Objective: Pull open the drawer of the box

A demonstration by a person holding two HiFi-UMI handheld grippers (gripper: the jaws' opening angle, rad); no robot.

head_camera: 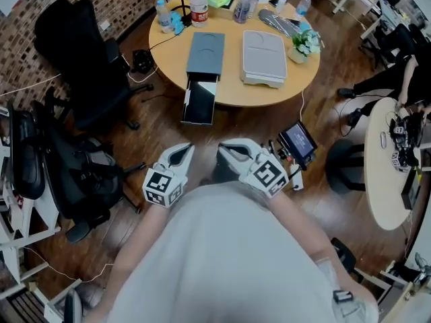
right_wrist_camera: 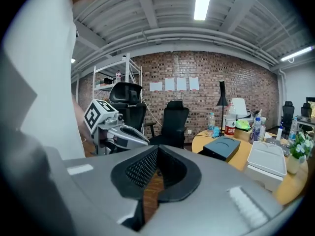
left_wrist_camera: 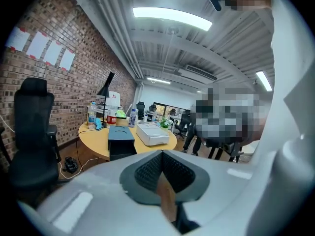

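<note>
On the round table [head_camera: 269, 96], well ahead of the person, sits the dark grey box [head_camera: 205, 52] with its drawer [head_camera: 201, 103] already slid out past the table's near edge; a light grey box [head_camera: 264, 58] lies just beside it to the right. Left gripper [head_camera: 182, 150] and right gripper [head_camera: 229, 147] are both held close against the person's torso, well apart from the box. Each has its jaws closed together with nothing between them.

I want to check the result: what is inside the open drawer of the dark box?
The drawer sticks out of the dark box past the table edge. Its visible inside looks dark and bare. Any part under the box is covered.
</note>
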